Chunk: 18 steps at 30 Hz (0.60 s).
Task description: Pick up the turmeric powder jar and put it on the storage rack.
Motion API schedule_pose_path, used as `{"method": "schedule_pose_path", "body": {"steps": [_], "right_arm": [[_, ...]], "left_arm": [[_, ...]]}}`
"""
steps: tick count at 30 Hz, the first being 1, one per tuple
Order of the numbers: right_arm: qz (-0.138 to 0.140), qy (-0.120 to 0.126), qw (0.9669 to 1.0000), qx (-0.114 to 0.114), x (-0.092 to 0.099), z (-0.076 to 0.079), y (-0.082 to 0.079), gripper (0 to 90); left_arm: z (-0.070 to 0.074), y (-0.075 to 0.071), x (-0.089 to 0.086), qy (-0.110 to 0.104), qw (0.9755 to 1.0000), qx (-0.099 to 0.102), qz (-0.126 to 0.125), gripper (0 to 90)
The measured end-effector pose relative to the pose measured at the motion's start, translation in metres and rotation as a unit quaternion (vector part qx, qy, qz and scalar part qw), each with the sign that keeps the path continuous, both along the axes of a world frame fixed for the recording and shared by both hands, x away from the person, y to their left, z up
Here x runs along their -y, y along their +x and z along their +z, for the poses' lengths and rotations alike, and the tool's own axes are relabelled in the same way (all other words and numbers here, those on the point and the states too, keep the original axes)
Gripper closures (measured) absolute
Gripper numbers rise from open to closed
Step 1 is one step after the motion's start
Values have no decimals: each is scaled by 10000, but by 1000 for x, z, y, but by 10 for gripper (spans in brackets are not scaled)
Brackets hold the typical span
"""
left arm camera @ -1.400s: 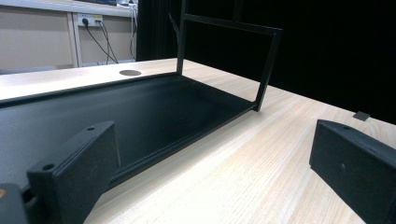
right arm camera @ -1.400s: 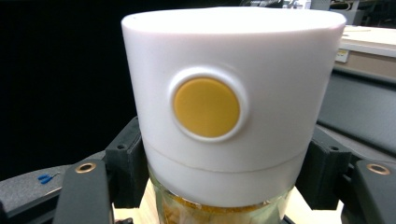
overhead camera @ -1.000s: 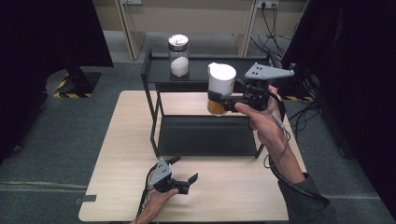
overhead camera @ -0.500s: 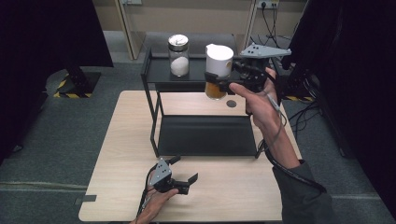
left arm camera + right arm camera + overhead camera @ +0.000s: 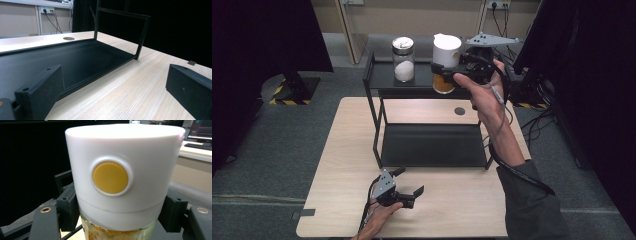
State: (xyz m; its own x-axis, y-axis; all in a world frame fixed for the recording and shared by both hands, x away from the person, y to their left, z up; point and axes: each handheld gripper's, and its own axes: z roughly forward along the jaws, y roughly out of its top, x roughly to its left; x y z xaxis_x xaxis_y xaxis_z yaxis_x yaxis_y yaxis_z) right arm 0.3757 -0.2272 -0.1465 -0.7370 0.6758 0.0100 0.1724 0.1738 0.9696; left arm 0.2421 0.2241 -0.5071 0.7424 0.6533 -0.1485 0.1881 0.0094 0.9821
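Note:
My right gripper (image 5: 451, 70) is shut on a glass jar with a tall white lid (image 5: 446, 59) and holds it upright over the right part of the black rack's top shelf (image 5: 424, 75). In the right gripper view the white lid (image 5: 122, 172) with a round yellow button sits between the jaws, with orange-brown contents below it. A glass jar of white powder with a metal lid (image 5: 403, 59) stands on the shelf to its left. My left gripper (image 5: 408, 183) rests open on the table near the front edge. Its pads (image 5: 41, 93) have only bare wood between them.
The black two-level rack (image 5: 432, 145) stands on the light wooden table (image 5: 342, 150); its lower tray (image 5: 62, 60) lies just ahead of my left gripper. A round cable hole (image 5: 459, 111) is in the table behind the rack. Dark screens stand on both sides.
My right gripper has carried the white-lidded jar up and away from me, from in front of the rack to over its top shelf. The left gripper has stayed still.

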Motion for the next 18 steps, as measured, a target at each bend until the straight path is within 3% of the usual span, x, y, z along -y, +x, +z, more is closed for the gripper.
{"method": "schedule_pose_path", "body": {"steps": [18], "right_arm": [[-549,11,9985,-49,-12,-3,27,312]], "left_arm": [[0,0,0,-16,10000,-25,-25,9]]}}
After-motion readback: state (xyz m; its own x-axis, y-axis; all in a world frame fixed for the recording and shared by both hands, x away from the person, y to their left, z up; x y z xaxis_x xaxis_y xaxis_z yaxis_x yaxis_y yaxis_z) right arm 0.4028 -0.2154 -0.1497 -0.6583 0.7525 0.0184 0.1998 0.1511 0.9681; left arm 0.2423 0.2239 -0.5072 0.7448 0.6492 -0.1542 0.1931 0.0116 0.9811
